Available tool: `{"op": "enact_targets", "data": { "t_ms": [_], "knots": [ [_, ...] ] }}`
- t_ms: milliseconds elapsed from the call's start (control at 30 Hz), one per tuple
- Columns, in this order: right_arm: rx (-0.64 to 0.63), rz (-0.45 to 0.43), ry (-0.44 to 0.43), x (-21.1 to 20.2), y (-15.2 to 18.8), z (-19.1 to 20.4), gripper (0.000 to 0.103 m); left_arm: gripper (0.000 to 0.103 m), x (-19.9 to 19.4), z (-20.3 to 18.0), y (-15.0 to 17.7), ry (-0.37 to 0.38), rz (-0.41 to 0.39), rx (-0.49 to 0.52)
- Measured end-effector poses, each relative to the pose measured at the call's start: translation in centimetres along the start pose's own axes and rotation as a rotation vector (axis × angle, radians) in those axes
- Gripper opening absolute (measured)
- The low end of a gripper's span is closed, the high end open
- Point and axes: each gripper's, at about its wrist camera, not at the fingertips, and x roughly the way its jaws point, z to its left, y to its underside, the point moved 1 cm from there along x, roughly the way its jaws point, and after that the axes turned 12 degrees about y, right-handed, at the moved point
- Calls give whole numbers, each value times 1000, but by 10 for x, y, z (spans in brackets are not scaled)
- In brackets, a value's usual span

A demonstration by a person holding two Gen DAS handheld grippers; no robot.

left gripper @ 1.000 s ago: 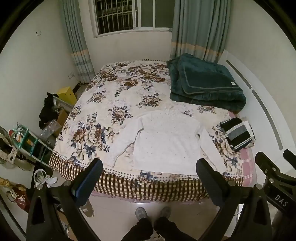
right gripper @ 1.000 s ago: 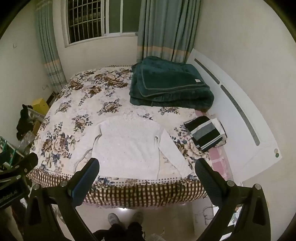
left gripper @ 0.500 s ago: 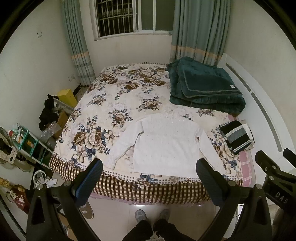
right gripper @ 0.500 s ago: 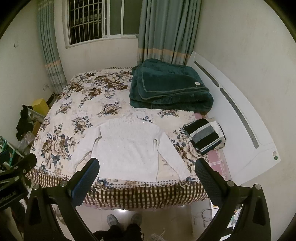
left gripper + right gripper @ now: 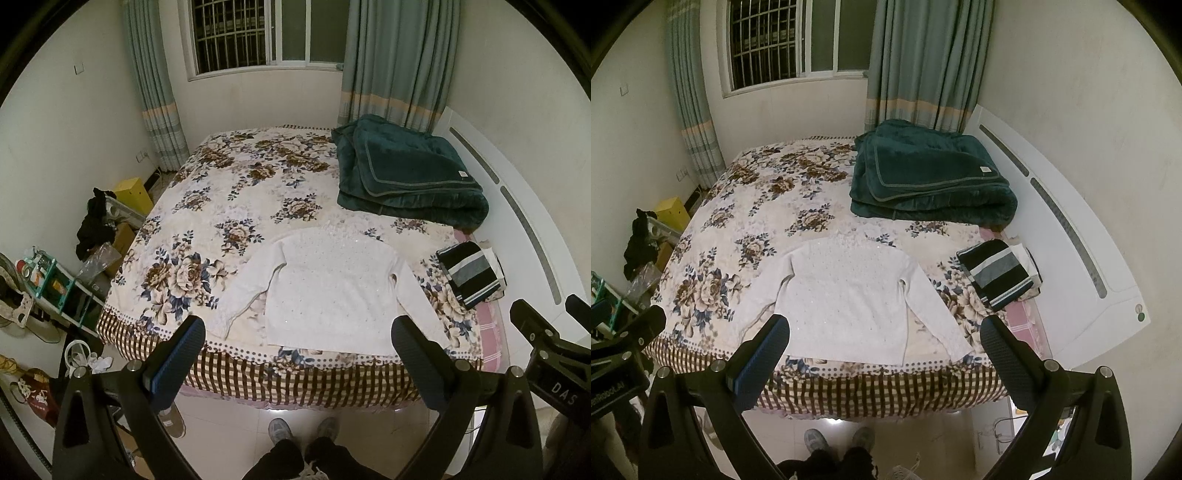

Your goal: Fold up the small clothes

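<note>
Both claws have drawn back from the bed (image 5: 236,206), so more of the room shows around it. We hold the left claw (image 5: 297,354) and right claw (image 5: 884,350) with fingers wide apart, gripping nothing. Our white sweater (image 5: 332,291) lies flat, sleeves spread, near the bed's front edge, a folded striped garment (image 5: 471,275) to its right, a green blanket (image 5: 406,177) beyond.

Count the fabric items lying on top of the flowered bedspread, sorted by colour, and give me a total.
White: 1, the white long-sleeved knit sweater spread flat.
Dark green: 1, the folded dark green plush blanket.
Black, grey and white striped: 1, the folded striped garment.
Total: 3 on the floral bedspread.
</note>
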Motion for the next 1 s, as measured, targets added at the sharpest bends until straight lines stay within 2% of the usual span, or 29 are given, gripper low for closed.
{"op": "enact_targets", "data": {
  "t_ms": [1000],
  "knots": [
    [-1,-12,3,-3,1,4,103,103,-1,0,-1,5,-7,-1]
  ]
}}
